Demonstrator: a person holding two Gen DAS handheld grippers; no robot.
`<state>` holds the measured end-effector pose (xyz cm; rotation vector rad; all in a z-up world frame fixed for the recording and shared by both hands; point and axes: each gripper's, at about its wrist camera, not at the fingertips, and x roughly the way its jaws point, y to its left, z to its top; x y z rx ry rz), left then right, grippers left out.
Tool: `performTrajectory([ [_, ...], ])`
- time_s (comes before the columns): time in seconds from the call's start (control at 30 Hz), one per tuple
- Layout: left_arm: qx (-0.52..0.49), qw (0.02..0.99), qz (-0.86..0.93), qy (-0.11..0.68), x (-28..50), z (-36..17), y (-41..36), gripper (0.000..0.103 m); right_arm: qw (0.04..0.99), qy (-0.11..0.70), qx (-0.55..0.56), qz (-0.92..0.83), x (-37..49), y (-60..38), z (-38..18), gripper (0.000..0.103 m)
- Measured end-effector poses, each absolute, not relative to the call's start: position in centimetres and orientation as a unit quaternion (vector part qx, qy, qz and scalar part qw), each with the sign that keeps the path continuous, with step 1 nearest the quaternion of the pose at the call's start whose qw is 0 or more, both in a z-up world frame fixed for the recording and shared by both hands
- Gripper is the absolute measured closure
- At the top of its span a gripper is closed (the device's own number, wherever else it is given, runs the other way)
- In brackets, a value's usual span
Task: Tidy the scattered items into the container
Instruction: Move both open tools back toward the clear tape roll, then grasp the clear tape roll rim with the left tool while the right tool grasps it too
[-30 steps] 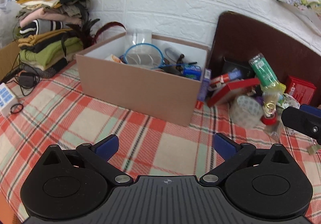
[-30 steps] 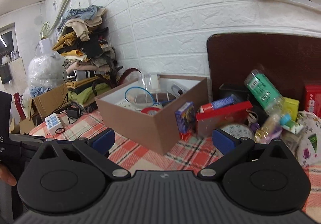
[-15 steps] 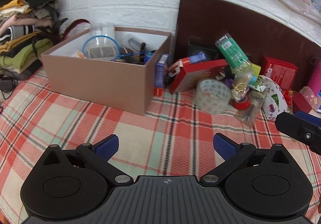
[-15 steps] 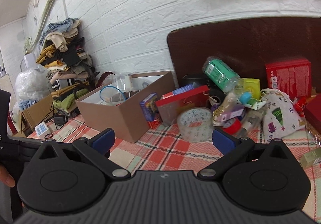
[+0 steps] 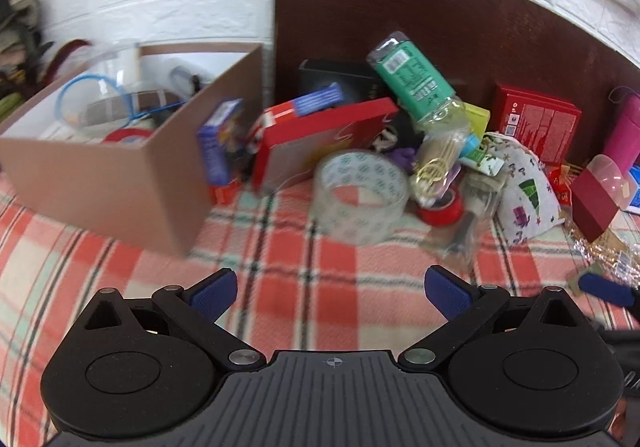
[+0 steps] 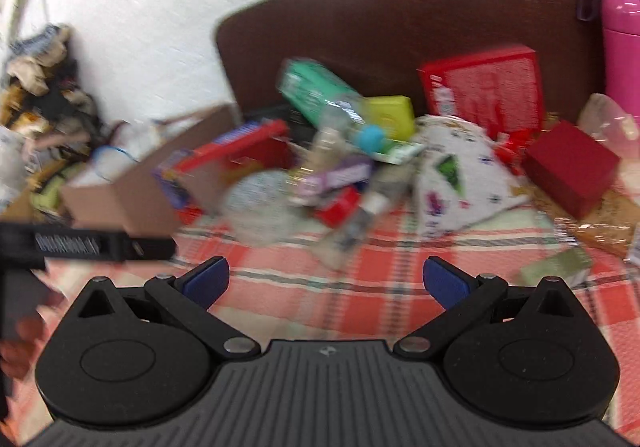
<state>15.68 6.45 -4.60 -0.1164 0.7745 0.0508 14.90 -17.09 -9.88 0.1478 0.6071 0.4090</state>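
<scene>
Both views had swung rightward off the brown cardboard box (image 5: 120, 183), both grippers (image 5: 330, 287) (image 6: 326, 281) spread empty above red plaid cloth (image 5: 320, 271).

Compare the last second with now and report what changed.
Both grippers swung right, away from the cardboard box toward the clutter pile, and moved closer to it. The left gripper now faces the clear tape roll; the right gripper faces the pile, blurred. Nothing was grasped or released. Both remain open and empty; the items lie as before.
</scene>
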Motion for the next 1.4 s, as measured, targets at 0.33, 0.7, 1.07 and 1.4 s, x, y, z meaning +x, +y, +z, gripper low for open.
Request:
performTrajectory([
  [0.33,-0.034,0.926,-0.008,0.376,21.8,-5.3,4.9,0.016,0.927,0.315,0.062,0.196,17.7,-17.8,-12.7,0.000],
  [0.7,0.018,0.906,-0.060,0.419,26.9,-8.2,3.5,0.064,0.915,0.335,0.071,0.212,19.3,-16.1,-13.9,0.000],
  [1.07,0.048,0.898,-0.103,0.425,23.2,-8.8,3.5,0.093,0.920,0.321,0.082,0.210,17.9,-16.5,-12.6,0.001],
  [1.4,0.048,0.892,-0.148,0.425,15.0,-8.8,4.5,0.086,0.913,0.306,0.078,0.258,15.6,-14.6,-10.5,0.008],
])
